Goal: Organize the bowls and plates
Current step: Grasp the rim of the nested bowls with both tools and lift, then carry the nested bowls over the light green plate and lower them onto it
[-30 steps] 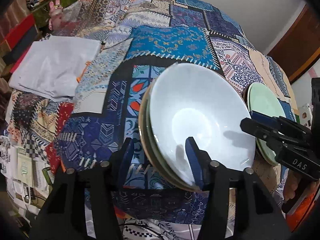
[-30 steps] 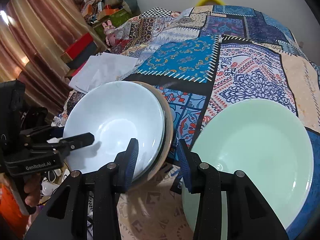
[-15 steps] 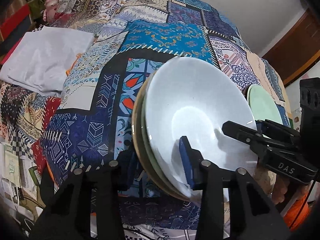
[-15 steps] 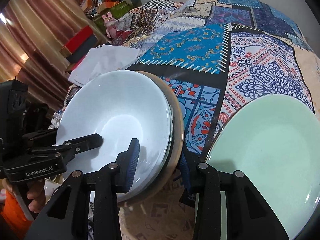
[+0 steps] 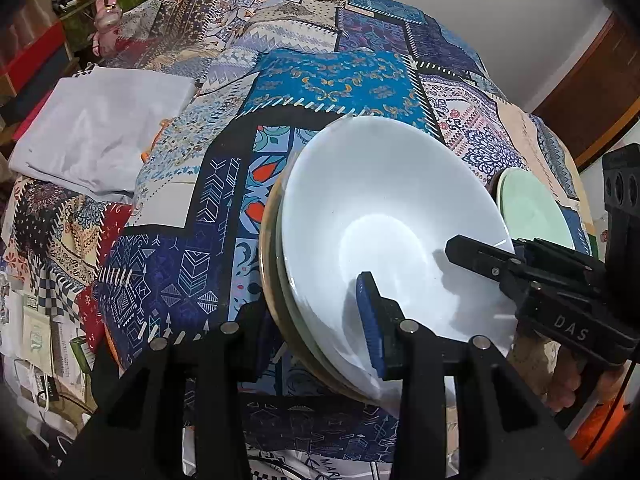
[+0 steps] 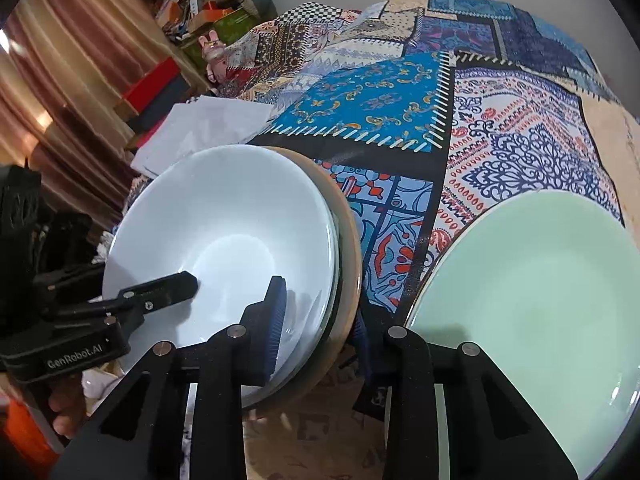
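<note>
- A stack of bowls (image 5: 384, 240) sits low and centre in the left wrist view, a white bowl (image 6: 224, 256) nested on top, a greenish one under it and a tan one at the bottom; the stack looks tipped up on edge above the patchwork bedspread (image 5: 328, 76).
- The left gripper (image 5: 320, 320) pinches the stack's near rim: one blue pad lies inside the white bowl, the other finger is tucked behind the tan outer wall.
- The right gripper (image 6: 316, 320) straddles the opposite rim at bottom centre of its own view, its jaws closing, one ribbed blue pad inside the white bowl and the other outside against the tan edge.
- Seen from the left wrist view, the right gripper's black body at the right edge reads "DAS" in pale letters.
- From the right wrist view, the left gripper's body at lower left reads "GenRobot.AI".
- A pale green plate (image 6: 536, 312) lies flat on the bedspread at lower right of the right wrist view, just beside the stack but apart from it.
- A folded grey cloth (image 5: 100, 136) lies at upper left of the left wrist view.
- Writing on the papers at the far lower left is too small to read.
</note>
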Demonstrator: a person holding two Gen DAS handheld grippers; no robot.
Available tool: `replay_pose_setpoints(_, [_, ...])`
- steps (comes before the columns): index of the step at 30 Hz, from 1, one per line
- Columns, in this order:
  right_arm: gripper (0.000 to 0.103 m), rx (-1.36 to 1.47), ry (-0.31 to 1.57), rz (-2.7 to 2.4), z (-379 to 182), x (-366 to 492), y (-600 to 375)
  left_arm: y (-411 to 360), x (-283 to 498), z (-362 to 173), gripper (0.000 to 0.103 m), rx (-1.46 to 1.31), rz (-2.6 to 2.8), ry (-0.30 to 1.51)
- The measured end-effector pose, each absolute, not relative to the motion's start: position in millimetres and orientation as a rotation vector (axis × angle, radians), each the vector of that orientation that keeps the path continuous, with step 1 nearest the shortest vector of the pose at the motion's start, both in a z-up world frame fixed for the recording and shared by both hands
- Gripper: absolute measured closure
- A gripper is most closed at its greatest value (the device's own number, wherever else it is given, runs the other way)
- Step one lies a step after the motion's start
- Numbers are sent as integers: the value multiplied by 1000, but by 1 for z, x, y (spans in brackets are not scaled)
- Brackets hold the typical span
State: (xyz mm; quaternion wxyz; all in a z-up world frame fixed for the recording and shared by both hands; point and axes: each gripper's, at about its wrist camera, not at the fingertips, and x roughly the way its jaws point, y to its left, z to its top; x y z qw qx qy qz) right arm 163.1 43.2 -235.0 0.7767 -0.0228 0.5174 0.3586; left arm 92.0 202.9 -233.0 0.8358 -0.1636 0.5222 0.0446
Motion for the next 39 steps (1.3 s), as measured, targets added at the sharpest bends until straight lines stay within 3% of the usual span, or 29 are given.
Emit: replay_pose_setpoints(39, [77,61,1015,714,-189,169,-11,159,109,-182,65,-299,39,1026])
